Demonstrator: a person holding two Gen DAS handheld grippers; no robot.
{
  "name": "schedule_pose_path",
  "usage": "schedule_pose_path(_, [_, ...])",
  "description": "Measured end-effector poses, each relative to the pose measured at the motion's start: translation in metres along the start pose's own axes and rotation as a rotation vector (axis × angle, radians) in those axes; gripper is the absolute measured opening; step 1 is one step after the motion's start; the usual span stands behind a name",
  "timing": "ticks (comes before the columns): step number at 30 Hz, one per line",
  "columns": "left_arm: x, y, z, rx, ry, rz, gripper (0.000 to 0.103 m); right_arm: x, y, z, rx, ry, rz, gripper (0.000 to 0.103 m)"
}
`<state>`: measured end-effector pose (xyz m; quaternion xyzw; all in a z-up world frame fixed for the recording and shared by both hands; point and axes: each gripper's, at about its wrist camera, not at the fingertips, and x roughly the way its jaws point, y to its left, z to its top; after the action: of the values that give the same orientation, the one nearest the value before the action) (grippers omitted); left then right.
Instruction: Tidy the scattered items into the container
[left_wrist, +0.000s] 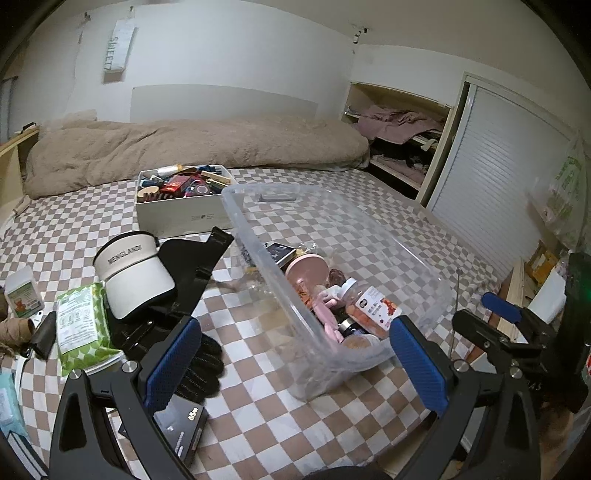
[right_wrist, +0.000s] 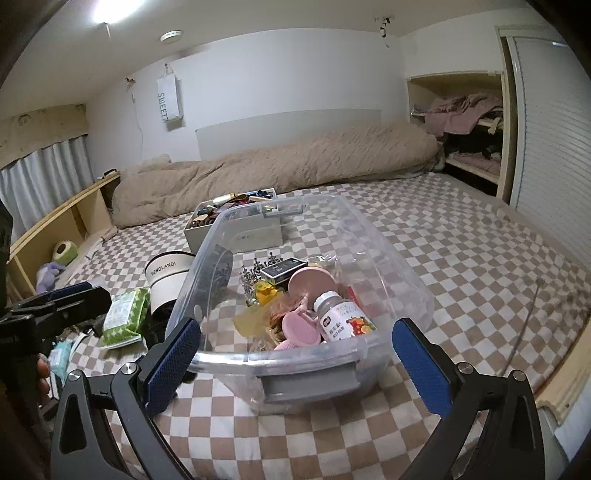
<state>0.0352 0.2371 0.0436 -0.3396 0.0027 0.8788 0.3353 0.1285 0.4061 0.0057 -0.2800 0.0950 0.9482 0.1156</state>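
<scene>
A clear plastic container (left_wrist: 258, 236) (right_wrist: 207, 266) sits on the checked bed. It holds a labelled bottle (left_wrist: 373, 306) (right_wrist: 341, 319), pink items (left_wrist: 306, 271) (right_wrist: 312, 282) and a dark box (right_wrist: 282, 267). Scattered to its left lie a white visor cap (left_wrist: 135, 269) (right_wrist: 168, 277), a green wipes pack (left_wrist: 83, 326) (right_wrist: 123, 314), a black glove (left_wrist: 203, 363) and a black box (left_wrist: 183, 430). My left gripper (left_wrist: 295, 373) is open and empty, near the container's near left corner. My right gripper (right_wrist: 295, 363) is open and empty, astride the container's near end.
A white box (left_wrist: 177, 218) (right_wrist: 236, 234) full of small items stands behind the container. A beige duvet (left_wrist: 192, 146) lies along the far wall. The bed's wooden edge (right_wrist: 569, 373) is at the right. A thin metal rod (right_wrist: 526, 325) lies near that edge.
</scene>
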Motion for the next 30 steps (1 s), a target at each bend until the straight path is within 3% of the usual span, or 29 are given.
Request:
schedule_pose_path(18, [-0.040, 0.036, -0.023, -0.047, -0.029, 0.027, 0.103, -0.020, 0.032, -0.012, -0.021, -0.016, -0.016, 0.103])
schedule_pose_path(30, [-0.075, 0.081, -0.039, -0.088, -0.062, 0.116, 0.103, -0.017, 0.078, -0.017, -0.035, -0.025, 0.048, 0.103])
